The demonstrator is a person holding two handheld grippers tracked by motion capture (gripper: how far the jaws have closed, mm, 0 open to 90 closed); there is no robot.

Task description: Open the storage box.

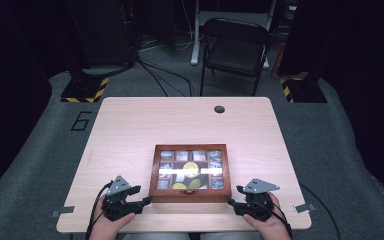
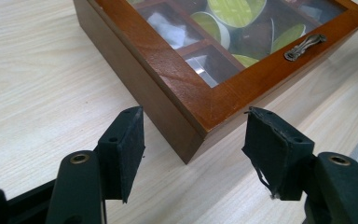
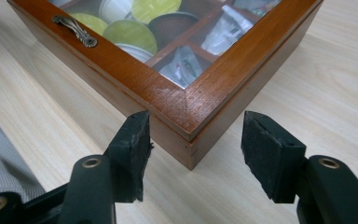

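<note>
On my left, the left gripper [image 1: 139,196] sits low over the surface [image 1: 130,130] with its jaws spread wide and holding nothing, aimed at the near left corner of the wooden box [image 1: 190,172]. The box lies closed near the front edge of the surface, its glass lid [image 2: 242,28] showing green and white capsules [image 3: 130,32] in compartments, a small metal handle [image 2: 305,46] on its front rail. On my right, the right gripper [image 1: 236,196] mirrors this, jaws wide apart and empty, facing the near right corner
</note>
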